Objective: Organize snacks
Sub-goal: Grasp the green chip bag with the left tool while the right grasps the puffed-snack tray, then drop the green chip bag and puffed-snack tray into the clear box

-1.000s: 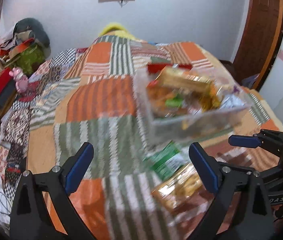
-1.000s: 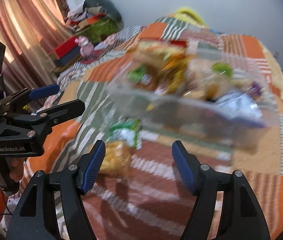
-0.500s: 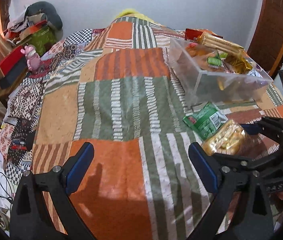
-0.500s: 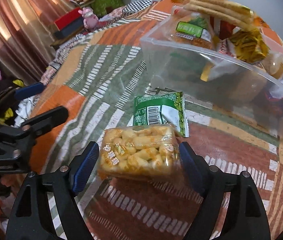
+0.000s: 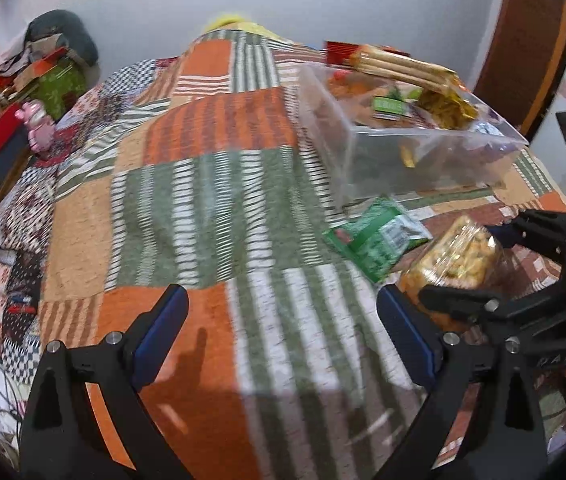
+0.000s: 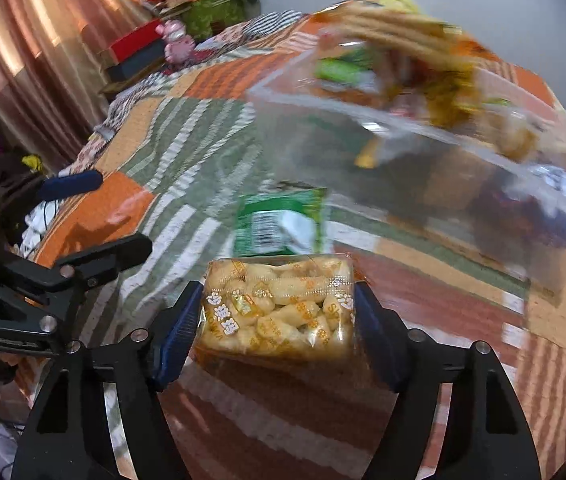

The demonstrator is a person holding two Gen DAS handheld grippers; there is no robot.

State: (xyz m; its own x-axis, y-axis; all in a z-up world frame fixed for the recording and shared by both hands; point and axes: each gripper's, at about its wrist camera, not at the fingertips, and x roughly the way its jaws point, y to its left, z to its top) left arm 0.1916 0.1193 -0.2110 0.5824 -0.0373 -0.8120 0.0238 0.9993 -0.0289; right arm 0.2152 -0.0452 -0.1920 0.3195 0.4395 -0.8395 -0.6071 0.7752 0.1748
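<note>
My right gripper point(image 6: 277, 314) is shut on a clear pack of golden puffed snacks point(image 6: 279, 306), which also shows in the left wrist view point(image 5: 453, 258). A green snack packet point(image 6: 279, 222) lies on the quilt just beyond it and also shows in the left wrist view point(image 5: 377, 236). A clear plastic bin point(image 6: 423, 148) full of snack packs stands behind the packet, with a long biscuit pack point(image 5: 399, 66) sticking out on top. My left gripper point(image 5: 283, 334) is open and empty over the quilt, left of the snacks.
The patchwork quilt point(image 5: 203, 184) covers the bed. Boxes and a pink toy point(image 5: 37, 124) sit by the bed's left side near the curtains. A brown door point(image 5: 523, 52) stands at the back right.
My right gripper has closed its fingers onto the golden snack pack, which earlier lay between open fingers. The left gripper's view has shifted slightly; it stays open.
</note>
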